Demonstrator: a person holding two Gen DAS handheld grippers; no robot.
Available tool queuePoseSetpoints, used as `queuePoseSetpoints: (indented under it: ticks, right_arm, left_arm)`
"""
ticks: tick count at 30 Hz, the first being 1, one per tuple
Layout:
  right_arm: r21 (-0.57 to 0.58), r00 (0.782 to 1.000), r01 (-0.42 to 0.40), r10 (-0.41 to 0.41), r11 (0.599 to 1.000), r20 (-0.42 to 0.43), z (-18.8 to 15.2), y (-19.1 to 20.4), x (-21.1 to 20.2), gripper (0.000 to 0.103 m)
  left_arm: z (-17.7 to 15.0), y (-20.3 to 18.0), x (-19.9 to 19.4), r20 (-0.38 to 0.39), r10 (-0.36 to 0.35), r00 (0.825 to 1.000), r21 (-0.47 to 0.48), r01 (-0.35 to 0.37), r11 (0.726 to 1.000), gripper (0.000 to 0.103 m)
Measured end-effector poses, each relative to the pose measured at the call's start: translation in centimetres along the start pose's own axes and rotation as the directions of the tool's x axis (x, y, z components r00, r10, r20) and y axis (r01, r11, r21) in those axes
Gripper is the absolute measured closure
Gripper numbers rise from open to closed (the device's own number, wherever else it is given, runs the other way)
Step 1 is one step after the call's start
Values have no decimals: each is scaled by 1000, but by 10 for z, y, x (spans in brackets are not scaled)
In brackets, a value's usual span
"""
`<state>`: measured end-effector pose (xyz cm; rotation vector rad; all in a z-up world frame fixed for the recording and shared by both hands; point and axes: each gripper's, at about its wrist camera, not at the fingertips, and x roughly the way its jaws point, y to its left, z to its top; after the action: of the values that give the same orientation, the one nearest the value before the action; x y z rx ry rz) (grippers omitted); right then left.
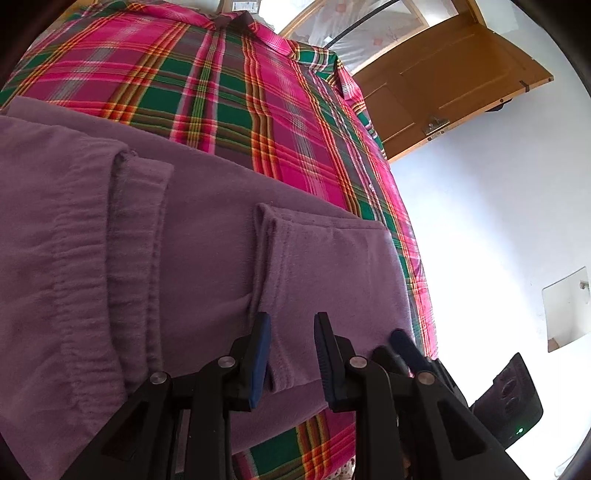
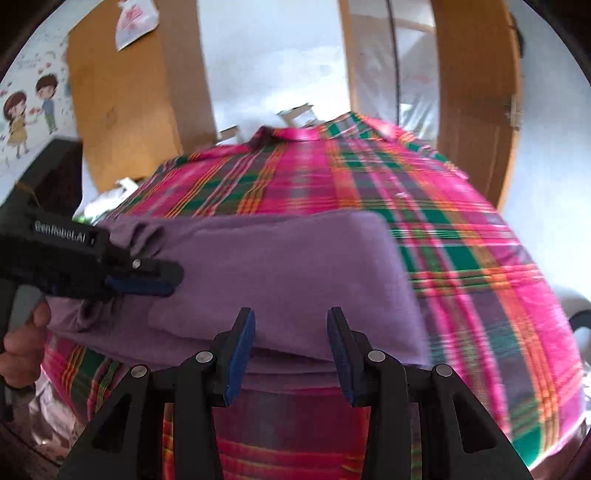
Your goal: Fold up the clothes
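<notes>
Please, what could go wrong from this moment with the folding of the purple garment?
1. Both grippers, the left and the right, are open at the near edge of the purple garment; a shallow pinch might catch only the top layer, so the fold could come apart.
2. The garment lies on a loose plaid cloth; the fingers might grab it too and drag it.
3. The garment sits near the bed's right edge and could slide off.

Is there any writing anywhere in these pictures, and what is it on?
"GenRobot.AI": white letters on the black body of the left claw, slightly blurred.
White label at the top edge: too small to read.
White bag with red print on the door: blurred, unreadable.
</notes>
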<state>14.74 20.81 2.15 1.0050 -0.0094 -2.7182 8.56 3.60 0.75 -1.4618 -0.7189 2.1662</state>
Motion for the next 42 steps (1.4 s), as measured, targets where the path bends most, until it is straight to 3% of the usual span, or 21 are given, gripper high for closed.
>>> queuePoseSetpoints:
  ticks: [12, 15, 21, 32, 38, 42]
  right_arm:
    - [-127, 997, -75, 71, 989, -32, 11, 53, 16, 62]
    - [-143, 995, -75, 65, 987, -73, 5, 61, 27, 62]
    - [-185, 998, -43, 32, 982, -58, 12, 73, 22, 62]
    - [-177, 994, -32, 14, 984, -105, 17, 83, 31, 62]
    - [-179, 996, -88, 87, 980, -17, 30, 101, 7, 62]
    - [-229, 981, -183, 192, 956, 16, 33, 127, 1, 62]
  left_arm:
    - [-4, 9, -31, 54, -11, 999, -19, 12, 1000, 78]
    - [-5, 10, -38, 63, -1, 998, -10, 2, 1000, 78]
    - [-5, 17, -58, 87, 20, 996, -7, -19, 1000, 78]
    - [-4, 16, -83, 116, -10, 993, 8, 9, 1000, 75]
    - [-1, 47, -114, 177, 30, 984, -54, -21, 998, 75]
    - [1, 70, -136, 213, 91, 973, -87, -74, 993, 75]
